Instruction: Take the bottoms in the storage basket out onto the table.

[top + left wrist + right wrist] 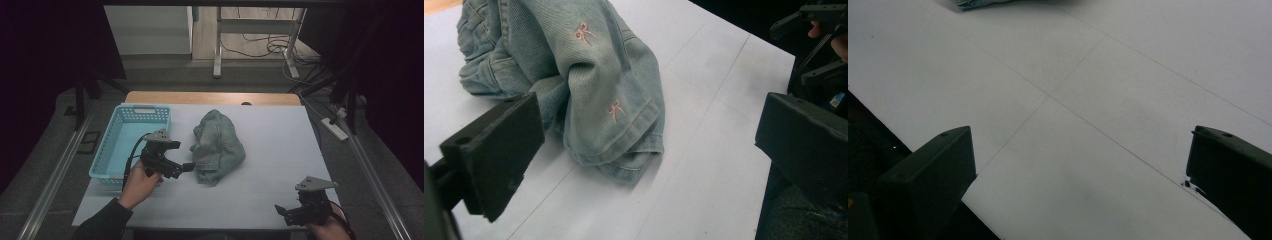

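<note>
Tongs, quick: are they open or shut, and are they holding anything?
Left tongs: open, holding nothing, right beside the crumpled jeans.
Right tongs: open, holding nothing, over the white table.

Lab, floor cables [260, 47], power strip [334, 128]

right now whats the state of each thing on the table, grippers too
denim garment: crumpled in a heap mid-table, not folded, not gripped
blue basket: upright at the table's left edge, looks empty
left gripper: open, jaws wide, right beside the garment's left edge, holding nothing
right gripper: open, low over the near right corner of the table, well apart from the garment
</note>
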Available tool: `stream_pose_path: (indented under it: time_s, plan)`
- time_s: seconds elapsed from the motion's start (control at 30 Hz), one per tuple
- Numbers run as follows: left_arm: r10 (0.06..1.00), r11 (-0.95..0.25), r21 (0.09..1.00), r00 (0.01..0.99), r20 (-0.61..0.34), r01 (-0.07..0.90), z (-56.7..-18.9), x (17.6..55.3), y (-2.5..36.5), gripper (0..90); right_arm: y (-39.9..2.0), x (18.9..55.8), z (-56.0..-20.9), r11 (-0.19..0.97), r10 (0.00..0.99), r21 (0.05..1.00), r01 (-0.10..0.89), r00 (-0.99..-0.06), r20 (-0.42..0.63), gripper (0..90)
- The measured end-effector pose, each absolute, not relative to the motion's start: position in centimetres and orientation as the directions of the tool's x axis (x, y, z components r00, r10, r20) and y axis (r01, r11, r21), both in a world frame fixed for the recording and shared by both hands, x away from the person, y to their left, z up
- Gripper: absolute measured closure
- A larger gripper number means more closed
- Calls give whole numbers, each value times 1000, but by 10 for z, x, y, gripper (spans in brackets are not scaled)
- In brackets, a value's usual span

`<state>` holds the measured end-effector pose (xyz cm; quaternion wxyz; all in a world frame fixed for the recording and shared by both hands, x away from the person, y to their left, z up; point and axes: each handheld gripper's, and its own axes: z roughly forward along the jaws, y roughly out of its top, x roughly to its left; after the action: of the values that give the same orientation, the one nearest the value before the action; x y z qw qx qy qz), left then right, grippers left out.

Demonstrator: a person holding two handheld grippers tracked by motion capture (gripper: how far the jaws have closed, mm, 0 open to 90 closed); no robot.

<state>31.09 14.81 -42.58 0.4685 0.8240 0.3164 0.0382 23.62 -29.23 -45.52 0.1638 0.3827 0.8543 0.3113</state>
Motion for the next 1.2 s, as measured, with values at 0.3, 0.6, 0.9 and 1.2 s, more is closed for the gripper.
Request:
stream_pose_path:
  time_s: [0.3,0.6,0.9,1.2]
  plan:
    - [572,-350,798,786,-233,491,-427,306,153,0,-292,236,-455,515,755,656,551,-654,-43,0]
    - [578,-345,798,782,-234,494,-427,300,157,1,-292,236,-455,515,756,655,552,-654,-44,0]
    - [577,-336,792,776,-254,509,-429,297,162,4,-292,236,-455,515,756,655,553,-653,-42,0]
    - [575,-333,784,771,-273,525,-431,292,167,8,-292,236,-455,515,755,654,555,-654,-40,0]
